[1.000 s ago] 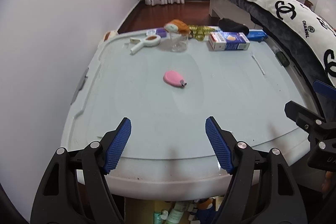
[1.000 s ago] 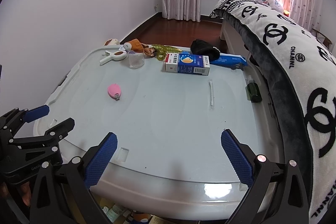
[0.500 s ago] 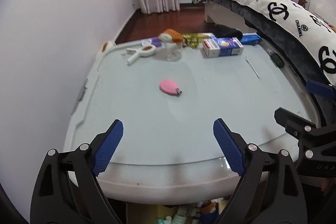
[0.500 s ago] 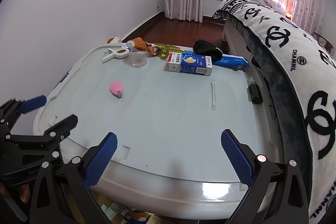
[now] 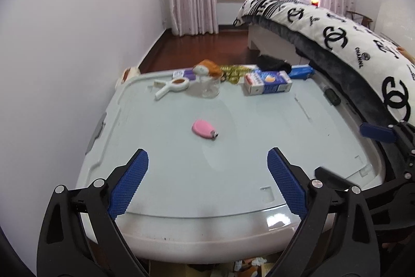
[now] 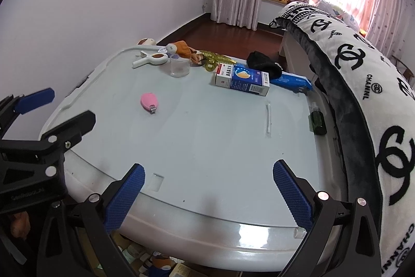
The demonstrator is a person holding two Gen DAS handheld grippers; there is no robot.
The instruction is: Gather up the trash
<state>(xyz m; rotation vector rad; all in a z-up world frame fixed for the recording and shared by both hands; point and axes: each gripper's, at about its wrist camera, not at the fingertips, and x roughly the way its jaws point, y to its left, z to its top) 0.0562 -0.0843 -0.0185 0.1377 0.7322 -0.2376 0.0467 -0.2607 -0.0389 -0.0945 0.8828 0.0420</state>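
Loose items lie on a pale plastic box lid (image 5: 181, 188). A pink clipper (image 5: 203, 130) (image 6: 149, 101) sits mid-lid. Along the far edge are a blue-white carton (image 5: 267, 82) (image 6: 242, 83), a clear cup (image 5: 210, 87) (image 6: 179, 66), a white clip (image 5: 172, 87) and a blue packet (image 6: 291, 81). At the right lie a thin white stick (image 6: 268, 118) and a dark green bottle (image 6: 317, 120). My left gripper (image 5: 207, 156) hovers over the near edge, its jaws opening with nothing between them. My right gripper (image 6: 208, 168) stands open and empty beside it.
A bed with a black-and-white logo blanket (image 6: 363, 64) runs close along the lid's right side. A white wall (image 5: 64, 56) borders the left. A black cloth (image 6: 263, 64), a gold hair clip (image 6: 215, 60) and an orange toy (image 5: 208, 68) crowd the far edge.
My left gripper's jaws have spread wider, and its view has tipped upward so more of the room shows. The right gripper has stayed open and nearly still.
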